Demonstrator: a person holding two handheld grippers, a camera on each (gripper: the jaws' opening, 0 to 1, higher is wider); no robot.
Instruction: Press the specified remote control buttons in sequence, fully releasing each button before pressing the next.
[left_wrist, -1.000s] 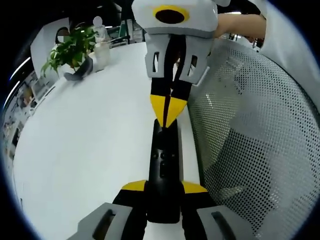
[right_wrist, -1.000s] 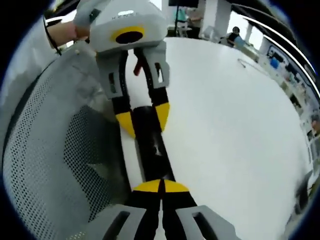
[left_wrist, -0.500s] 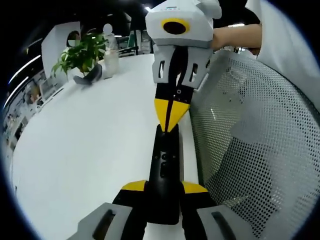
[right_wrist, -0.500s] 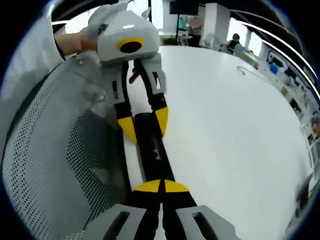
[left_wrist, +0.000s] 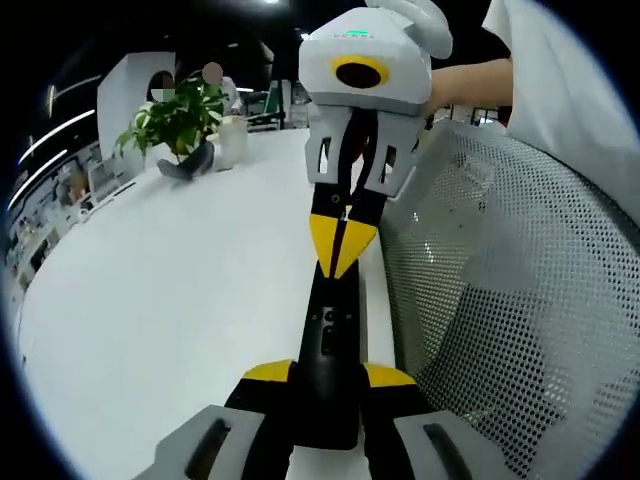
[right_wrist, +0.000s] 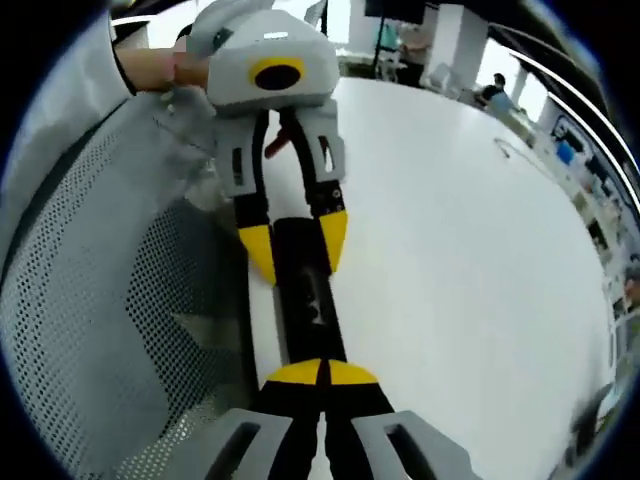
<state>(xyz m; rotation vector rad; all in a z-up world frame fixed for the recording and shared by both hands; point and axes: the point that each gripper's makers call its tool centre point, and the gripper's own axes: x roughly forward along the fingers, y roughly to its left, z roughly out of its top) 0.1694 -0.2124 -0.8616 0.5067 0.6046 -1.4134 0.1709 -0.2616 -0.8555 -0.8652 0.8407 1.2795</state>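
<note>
- Left gripper (left_wrist: 325, 378) has its jaws clamped on the near end of the remote (left_wrist: 333, 330), holding it along the edge of the white table (left_wrist: 170, 300).
- Right gripper (left_wrist: 342, 258) has its yellow tips pressed together, resting on the remote's far end.
- Mesh chair back (left_wrist: 510, 300) stands just beside the remote.
- Potted plant (left_wrist: 178, 115) sits far off on the table.

My white table (left_wrist: 170, 300) runs ahead of both my tools. The black remote (left_wrist: 330, 350) lies along its near edge, right between my left tool's jaws. Far ahead to the left stand a potted plant (left_wrist: 178, 120) and a pale jar (left_wrist: 233, 140).
</note>
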